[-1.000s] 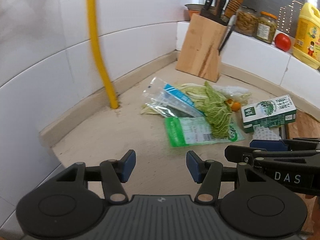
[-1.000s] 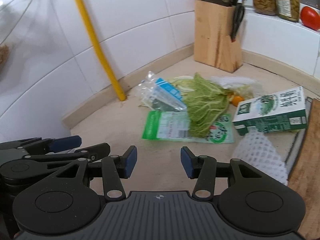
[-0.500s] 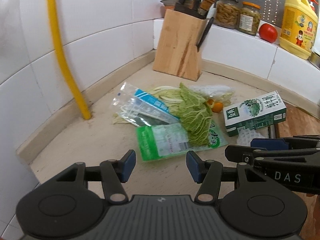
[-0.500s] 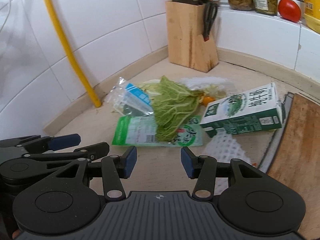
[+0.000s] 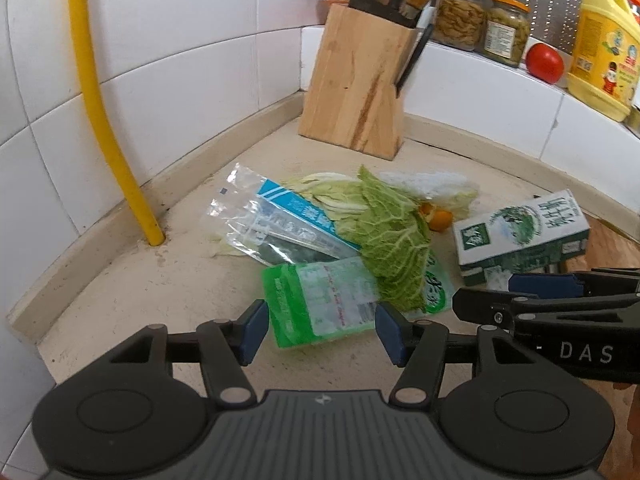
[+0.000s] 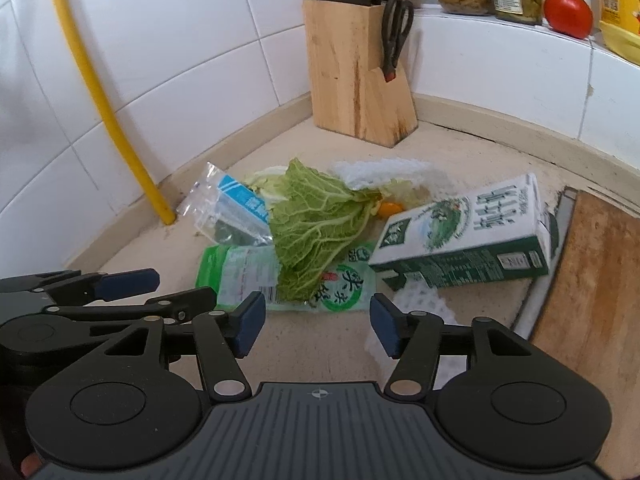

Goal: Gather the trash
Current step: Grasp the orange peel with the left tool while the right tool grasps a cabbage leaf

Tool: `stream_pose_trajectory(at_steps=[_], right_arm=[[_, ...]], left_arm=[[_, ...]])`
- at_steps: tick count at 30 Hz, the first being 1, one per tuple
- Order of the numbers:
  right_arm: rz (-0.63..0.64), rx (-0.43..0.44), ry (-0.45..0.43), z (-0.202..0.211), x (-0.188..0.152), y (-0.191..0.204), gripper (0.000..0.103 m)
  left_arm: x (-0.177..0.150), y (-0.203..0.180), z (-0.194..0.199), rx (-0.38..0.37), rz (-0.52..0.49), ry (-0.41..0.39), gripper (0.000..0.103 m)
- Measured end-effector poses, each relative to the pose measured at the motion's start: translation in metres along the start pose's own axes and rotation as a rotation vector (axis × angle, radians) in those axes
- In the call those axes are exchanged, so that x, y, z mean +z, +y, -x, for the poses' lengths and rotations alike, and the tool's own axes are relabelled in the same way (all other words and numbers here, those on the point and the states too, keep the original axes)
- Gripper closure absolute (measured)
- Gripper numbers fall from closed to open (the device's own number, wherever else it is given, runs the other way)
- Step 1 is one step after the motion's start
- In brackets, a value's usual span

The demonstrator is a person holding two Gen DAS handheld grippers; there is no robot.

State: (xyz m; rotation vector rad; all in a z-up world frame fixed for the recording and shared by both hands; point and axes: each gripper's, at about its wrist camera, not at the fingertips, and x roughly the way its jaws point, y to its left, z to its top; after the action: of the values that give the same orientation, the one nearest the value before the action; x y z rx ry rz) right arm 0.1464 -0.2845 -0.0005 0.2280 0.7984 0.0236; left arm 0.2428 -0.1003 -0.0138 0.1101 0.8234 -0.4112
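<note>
As both of my hands close in on the corner of the beige stone counter (image 5: 120, 292), the litter now fills more of each view than it did a second ago. My left gripper (image 5: 320, 326) is unclenched and empty, its blue pads framing the near edge of a flat green-and-clear plastic food bag (image 5: 320, 304) without touching it. My right gripper (image 6: 316, 322) is also empty, and its jaws are opening wider at this moment, with nothing between them but bare counter and the bag's edge beyond.

Across the bag lies a crinkled pale green cabbage leaf (image 6: 316, 220). Behind and left of it sits a crumpled clear wrapper with a blue stripe (image 5: 272, 216). To the right, a green-and-white drink carton (image 6: 468, 240) lies on its side, partly resting on a white foam fruit net (image 6: 420, 300) that reaches toward my right tongs. A small orange peel scrap (image 6: 388, 209) shows between leaf and carton. Further back stands a wooden knife block (image 5: 356, 84), beside a yellow pipe (image 5: 96, 100) on the white tiled wall; neither is trash.

I judge that nothing is collected yet: the approach is nearly done, and the widening right jaws suggest a first grab, likely the foam net or bag.
</note>
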Motion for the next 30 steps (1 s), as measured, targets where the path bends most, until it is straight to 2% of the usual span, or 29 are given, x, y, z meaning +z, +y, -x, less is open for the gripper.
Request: stream_pose_trajectory(at_steps=[8,15,20,21,22,25,30], right_arm=[[-0.013,0.027,0.017,-0.032,0.023,0.001,0.036],[-0.088,0.043,0.056,-0.081,0.045,-0.003,0.036],[-0.098,0.026,0.059,-0.105,0.055,-0.001,0.037],[-0.092,0.024,0.058,-0.108,0.057,0.0,0.046],[-0.091,0.021,0.062,-0.112,0.058,0.0,0.063],[-0.109,0.05,0.08,-0.114,0.059,-0.004,0.079],[-0.144,0.139,0.075,-0.083,0.047,-0.015,0.088]], left_arm=[[0.005,0.02,-0.013,0.013,0.034,0.011,0.049],[0.002,0.037,-0.018,0.037,0.053,0.026,0.048],[0.003,0.049,-0.022,0.053,0.086,0.035,0.048],[0.003,0.05,-0.023,0.054,0.089,0.035,0.048],[0.003,0.051,-0.023,0.054,0.092,0.036,0.048],[0.004,0.051,-0.024,0.048,0.095,0.038,0.048],[0.001,0.045,-0.02,0.004,0.063,0.048,0.048]])
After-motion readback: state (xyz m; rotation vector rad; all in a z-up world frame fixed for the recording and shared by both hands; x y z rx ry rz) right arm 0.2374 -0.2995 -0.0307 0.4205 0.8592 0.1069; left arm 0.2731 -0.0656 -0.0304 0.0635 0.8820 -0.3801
